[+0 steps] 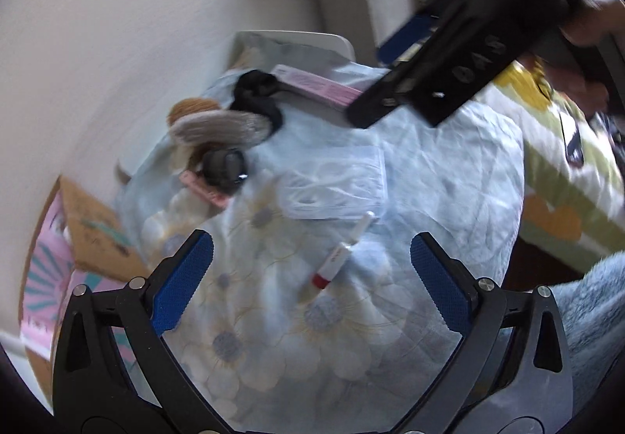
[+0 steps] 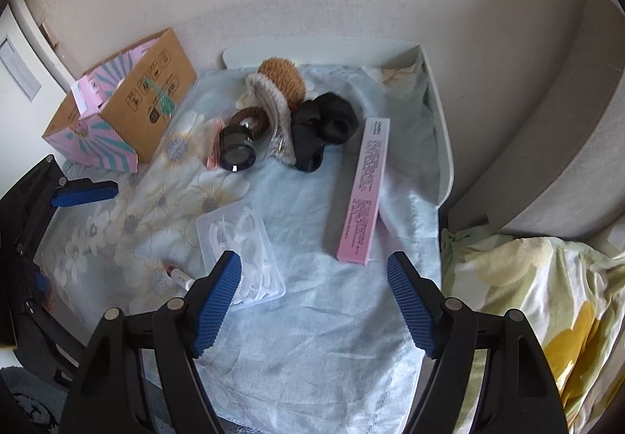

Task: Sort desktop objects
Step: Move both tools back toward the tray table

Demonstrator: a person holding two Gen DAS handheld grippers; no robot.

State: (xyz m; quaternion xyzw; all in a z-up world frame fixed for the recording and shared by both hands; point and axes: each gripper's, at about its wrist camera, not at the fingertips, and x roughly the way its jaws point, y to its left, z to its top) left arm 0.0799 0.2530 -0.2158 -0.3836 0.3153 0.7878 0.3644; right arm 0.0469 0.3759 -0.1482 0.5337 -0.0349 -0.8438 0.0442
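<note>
While unheld – red-capped tube [image 1: 332, 267]

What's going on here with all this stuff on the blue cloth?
A person holds a grabbing tool in each hand over a small table covered with a blue cloth. Both the left tool and the right tool are open and empty. The left one hangs above a red-capped tube; a long pink box and a clear case lie untouched.

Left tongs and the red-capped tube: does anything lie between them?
No. In the left wrist view the open left tongs frame the red-capped tube directly, with only bare floral cloth around it. The clear plastic case lies beyond the tube.
</note>
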